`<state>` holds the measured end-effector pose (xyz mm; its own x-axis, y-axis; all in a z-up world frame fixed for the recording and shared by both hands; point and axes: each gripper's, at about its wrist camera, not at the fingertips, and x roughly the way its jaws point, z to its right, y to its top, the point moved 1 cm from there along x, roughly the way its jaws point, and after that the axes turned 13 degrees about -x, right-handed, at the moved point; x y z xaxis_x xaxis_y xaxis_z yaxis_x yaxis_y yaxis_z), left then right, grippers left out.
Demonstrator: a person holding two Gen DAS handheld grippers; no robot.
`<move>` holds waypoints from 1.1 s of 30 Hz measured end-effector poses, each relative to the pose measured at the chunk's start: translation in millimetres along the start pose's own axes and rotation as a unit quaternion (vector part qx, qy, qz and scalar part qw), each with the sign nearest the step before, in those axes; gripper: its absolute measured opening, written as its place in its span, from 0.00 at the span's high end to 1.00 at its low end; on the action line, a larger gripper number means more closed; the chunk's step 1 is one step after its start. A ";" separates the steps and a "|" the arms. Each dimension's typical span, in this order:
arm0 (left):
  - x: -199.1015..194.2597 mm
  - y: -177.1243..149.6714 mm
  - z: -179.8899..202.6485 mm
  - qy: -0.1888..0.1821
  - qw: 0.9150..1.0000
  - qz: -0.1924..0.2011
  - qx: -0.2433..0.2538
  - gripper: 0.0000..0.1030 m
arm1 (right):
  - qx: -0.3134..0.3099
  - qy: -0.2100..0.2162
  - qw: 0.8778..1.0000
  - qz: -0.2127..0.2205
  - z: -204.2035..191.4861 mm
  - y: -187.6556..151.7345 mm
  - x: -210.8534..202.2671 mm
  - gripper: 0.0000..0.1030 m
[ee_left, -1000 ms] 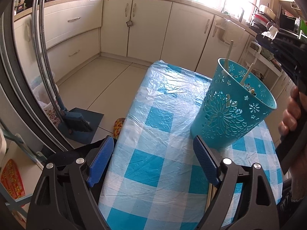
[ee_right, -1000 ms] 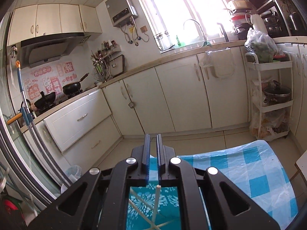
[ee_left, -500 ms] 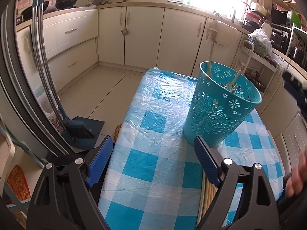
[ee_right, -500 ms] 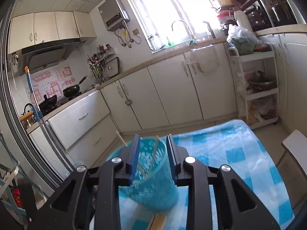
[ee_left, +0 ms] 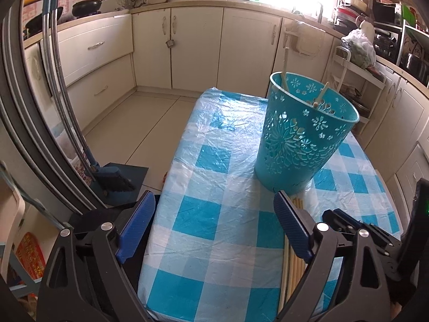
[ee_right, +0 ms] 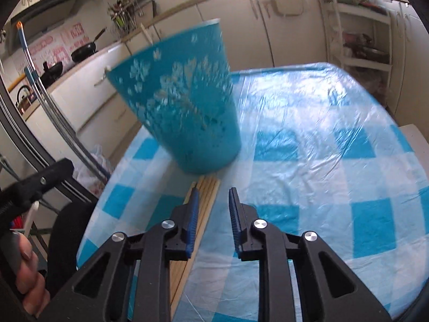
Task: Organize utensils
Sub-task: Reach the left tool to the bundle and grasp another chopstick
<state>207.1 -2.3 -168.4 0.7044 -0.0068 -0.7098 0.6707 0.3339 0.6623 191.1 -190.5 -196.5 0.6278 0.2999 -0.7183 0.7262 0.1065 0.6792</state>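
Observation:
A teal perforated holder (ee_left: 303, 134) stands on the blue-checked table (ee_left: 214, 209) with a few chopsticks (ee_left: 284, 67) leaning inside it. It also shows blurred in the right wrist view (ee_right: 185, 102). A row of wooden chopsticks (ee_left: 293, 263) lies flat on the table in front of it, also in the right wrist view (ee_right: 206, 196). My left gripper (ee_left: 211, 225) is open and empty, low over the near table edge. My right gripper (ee_right: 213, 209) is open and empty, just right of the lying chopsticks; its left finger overlaps them.
Cream kitchen cabinets (ee_left: 195, 51) run along the far wall. A dustpan and brush (ee_left: 112, 179) stand on the floor left of the table. A white trolley rack (ee_left: 356, 86) stands at the far right. The table cover is crinkled plastic.
My right gripper opened and dropped from above the holder down to the table beside the lying chopsticks. My left gripper drew back a little from the holder.

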 end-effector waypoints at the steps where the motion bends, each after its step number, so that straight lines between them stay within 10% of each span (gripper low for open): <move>1: 1.6 -1.2 -1.5 0.002 1.000 -0.003 -0.001 0.16 | -0.003 0.000 1.000 -0.007 -2.7 -1.9 3.8 0.79; 33: 83.7 -51.9 60.8 0.011 0.987 -0.120 0.108 0.16 | -0.038 -0.042 0.997 -0.046 10.7 -9.6 15.7 0.90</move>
<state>245.4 -77.5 -247.5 0.5159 -0.0398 -0.8557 0.8530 0.1156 0.5089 197.0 -197.0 -215.9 0.5831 0.2052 -0.7861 0.7607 0.2017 0.6170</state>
